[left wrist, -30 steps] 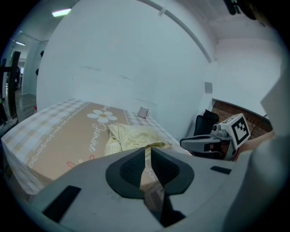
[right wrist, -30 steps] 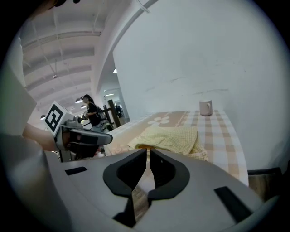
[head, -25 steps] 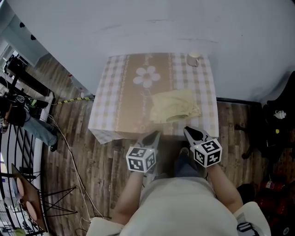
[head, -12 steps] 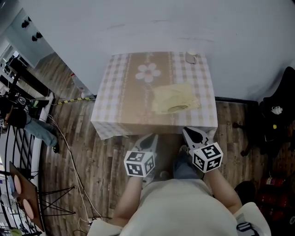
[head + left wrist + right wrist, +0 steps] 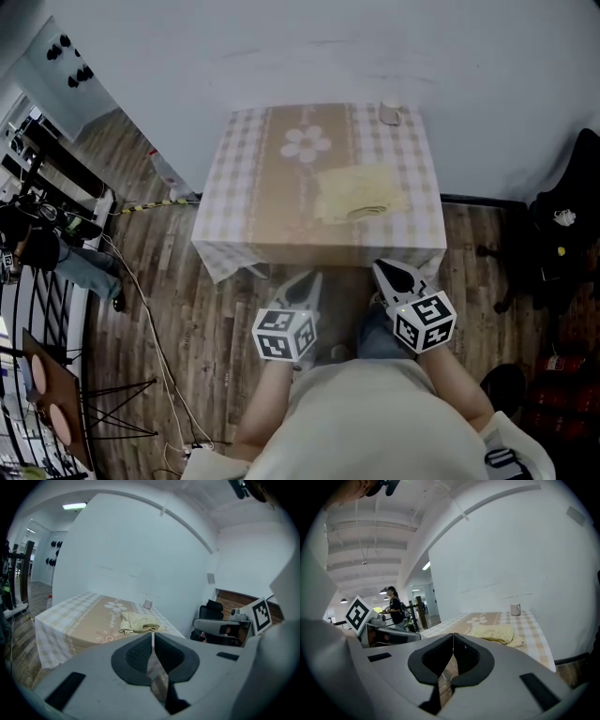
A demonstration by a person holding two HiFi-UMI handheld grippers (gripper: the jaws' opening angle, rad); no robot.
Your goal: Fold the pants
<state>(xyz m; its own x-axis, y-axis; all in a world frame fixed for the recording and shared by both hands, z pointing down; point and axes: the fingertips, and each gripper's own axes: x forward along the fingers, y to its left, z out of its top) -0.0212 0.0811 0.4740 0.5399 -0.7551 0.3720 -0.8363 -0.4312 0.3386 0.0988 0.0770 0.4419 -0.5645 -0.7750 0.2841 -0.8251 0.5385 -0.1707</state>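
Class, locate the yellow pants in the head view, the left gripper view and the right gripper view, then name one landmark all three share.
Head view: pants above centre, on the right half of the table.
Left gripper view: pants near centre, just above the jaws.
Right gripper view: pants right of centre, above the jaws.
Shared landmark: the white cup at the table's far edge.

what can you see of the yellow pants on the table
The pants are pale yellow, soft-looking cloth, folded into a rumpled, roughly rectangular bundle with layered edges. They lie flat on the checked tablecloth, on the table's right half toward its near edge, well apart from the mug at the far corner. Only the tablecloth touches them.
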